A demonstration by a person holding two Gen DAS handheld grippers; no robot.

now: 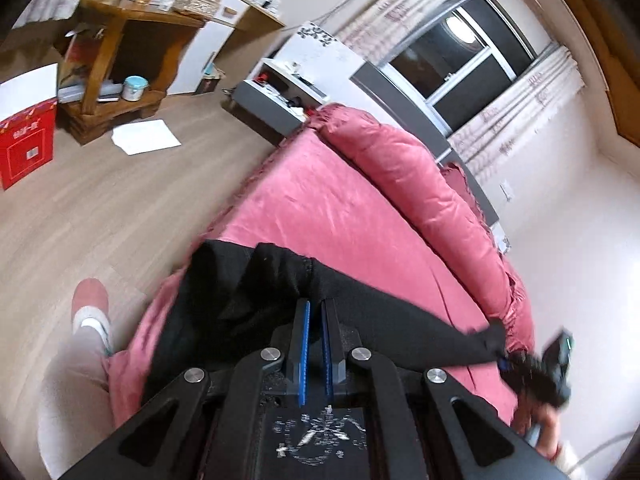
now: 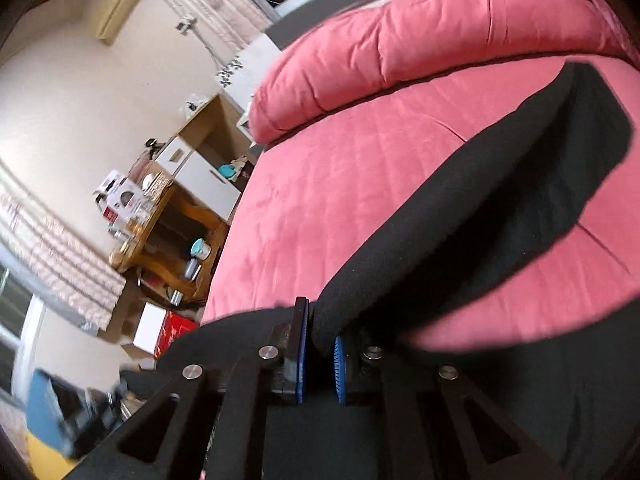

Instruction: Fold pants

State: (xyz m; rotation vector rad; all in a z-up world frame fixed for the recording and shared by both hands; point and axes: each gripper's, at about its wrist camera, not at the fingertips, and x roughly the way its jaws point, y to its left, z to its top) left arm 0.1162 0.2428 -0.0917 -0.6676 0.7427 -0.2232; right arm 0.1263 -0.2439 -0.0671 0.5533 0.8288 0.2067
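Here the left gripper and right gripper each pinch the black pants, which stretch ahead over the pink bed.

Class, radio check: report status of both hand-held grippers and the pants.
Left hand-held gripper shut on black pants. Right hand-held gripper shut on pants, fabric lifted above pink bed. Nothing obstructing.

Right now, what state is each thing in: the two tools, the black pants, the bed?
Left tool: shut on the black pants, gripping near their middle.
Right tool: shut on the black pants, cloth bunched between its blue pads.
Black pants: partly lifted, stretched between both tools, one leg end trailing on the bed.
Bed: covered by a pink sheet.
Pink duvet: rolled up along the far side.
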